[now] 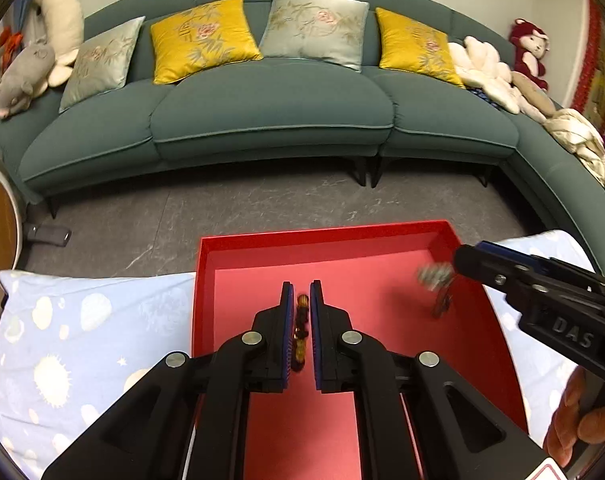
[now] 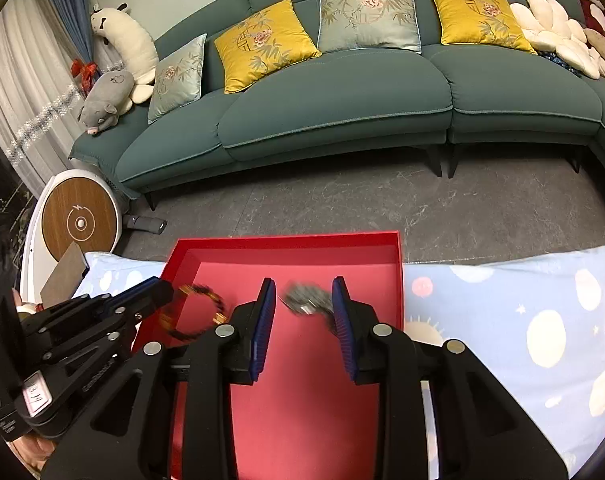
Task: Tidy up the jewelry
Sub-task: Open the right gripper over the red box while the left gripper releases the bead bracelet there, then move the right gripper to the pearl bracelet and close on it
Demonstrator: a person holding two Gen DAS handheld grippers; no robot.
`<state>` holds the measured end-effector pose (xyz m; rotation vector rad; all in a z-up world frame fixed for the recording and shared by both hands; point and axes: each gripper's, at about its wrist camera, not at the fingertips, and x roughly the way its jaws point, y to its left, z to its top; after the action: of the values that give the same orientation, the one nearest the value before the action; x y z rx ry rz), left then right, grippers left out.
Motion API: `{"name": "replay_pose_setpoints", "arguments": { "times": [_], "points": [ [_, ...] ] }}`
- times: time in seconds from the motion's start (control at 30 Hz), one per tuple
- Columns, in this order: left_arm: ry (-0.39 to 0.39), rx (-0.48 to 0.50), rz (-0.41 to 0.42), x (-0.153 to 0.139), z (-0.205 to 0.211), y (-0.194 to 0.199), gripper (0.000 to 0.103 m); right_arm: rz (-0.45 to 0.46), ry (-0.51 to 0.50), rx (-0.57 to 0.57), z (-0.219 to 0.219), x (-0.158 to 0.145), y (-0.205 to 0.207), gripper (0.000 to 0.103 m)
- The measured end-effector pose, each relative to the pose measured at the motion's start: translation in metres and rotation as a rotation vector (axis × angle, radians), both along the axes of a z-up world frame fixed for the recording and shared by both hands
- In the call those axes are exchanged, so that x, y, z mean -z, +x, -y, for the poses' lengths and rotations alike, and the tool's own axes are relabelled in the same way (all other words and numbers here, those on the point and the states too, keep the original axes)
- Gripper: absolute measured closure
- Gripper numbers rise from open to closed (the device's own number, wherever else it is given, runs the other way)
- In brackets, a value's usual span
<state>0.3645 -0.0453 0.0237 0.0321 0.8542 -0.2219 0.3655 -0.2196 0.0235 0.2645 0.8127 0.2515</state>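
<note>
Your left hand-held gripper (image 1: 301,292) has its pads nearly together with the amber bead bracelet (image 1: 301,330) between them; from your right camera the bracelet (image 2: 194,314) hangs as a loop at its tips. Your right hand-held gripper (image 2: 304,294) stands partly spread with a blurred silvery piece of jewelry (image 2: 308,300) between its pads; whether they press it I cannot tell. Both hang over the red tray (image 1: 382,236) on the blue patterned cloth (image 1: 82,320). Beyond lie grey floor (image 1: 262,204) and a green sofa (image 1: 270,112).
</note>
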Motion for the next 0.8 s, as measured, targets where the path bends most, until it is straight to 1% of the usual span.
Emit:
{"name": "replay_pose_setpoints", "arguments": {
  "times": [0.03,0.07,0.1,0.13,0.2,0.27,0.33,0.4,0.43,0.53,0.57,0.67,0.73,0.77,0.8],
  "points": [
    [-0.009,-0.011,-0.003,0.002,-0.002,0.003,0.091,0.007,-0.003,0.007,0.000,0.001,0.001,0.073],
    [-0.022,-0.022,-0.013,0.005,-0.005,0.005,0.089,0.015,-0.004,0.014,0.000,0.001,0.001,0.072],
    [-0.040,-0.034,-0.029,0.006,-0.009,0.007,0.081,0.024,-0.003,0.018,0.001,-0.001,0.001,0.072],
    [-0.065,-0.045,-0.033,0.004,-0.015,0.005,0.079,0.036,-0.004,0.023,0.002,-0.005,-0.002,0.072],
    [-0.114,-0.052,-0.018,-0.006,-0.028,-0.004,0.079,0.072,-0.002,0.028,0.006,-0.017,-0.016,0.070],
    [-0.139,-0.041,0.007,-0.019,-0.040,-0.023,0.079,0.108,0.009,0.021,0.013,-0.030,-0.036,0.065],
    [-0.120,-0.032,0.042,-0.034,-0.053,-0.051,0.078,0.142,0.000,0.005,0.019,-0.045,-0.068,0.059],
    [-0.094,-0.028,0.073,-0.046,-0.063,-0.080,0.078,0.165,-0.036,-0.001,0.023,-0.059,-0.103,0.054],
    [-0.084,-0.025,0.081,-0.051,-0.069,-0.098,0.078,0.171,-0.044,-0.009,0.026,-0.065,-0.120,0.049],
    [-0.070,-0.025,0.067,-0.058,-0.083,-0.142,0.077,0.183,-0.047,-0.012,0.036,-0.073,-0.175,0.038],
    [-0.066,-0.022,0.057,-0.059,-0.088,-0.157,0.077,0.183,-0.048,-0.004,0.038,-0.075,-0.191,0.037],
    [-0.040,-0.027,0.044,-0.054,-0.095,-0.204,0.077,0.185,-0.071,0.040,0.041,-0.074,-0.239,0.032],
    [-0.007,-0.033,0.041,-0.047,-0.095,-0.231,0.077,0.184,-0.079,0.068,0.045,-0.067,-0.269,0.027],
    [0.002,-0.037,0.042,-0.041,-0.095,-0.244,0.077,0.177,-0.078,0.083,0.048,-0.063,-0.281,0.027],
    [0.003,-0.041,0.040,-0.036,-0.095,-0.255,0.074,0.170,-0.073,0.096,0.051,-0.058,-0.292,0.026]
  ]
}}
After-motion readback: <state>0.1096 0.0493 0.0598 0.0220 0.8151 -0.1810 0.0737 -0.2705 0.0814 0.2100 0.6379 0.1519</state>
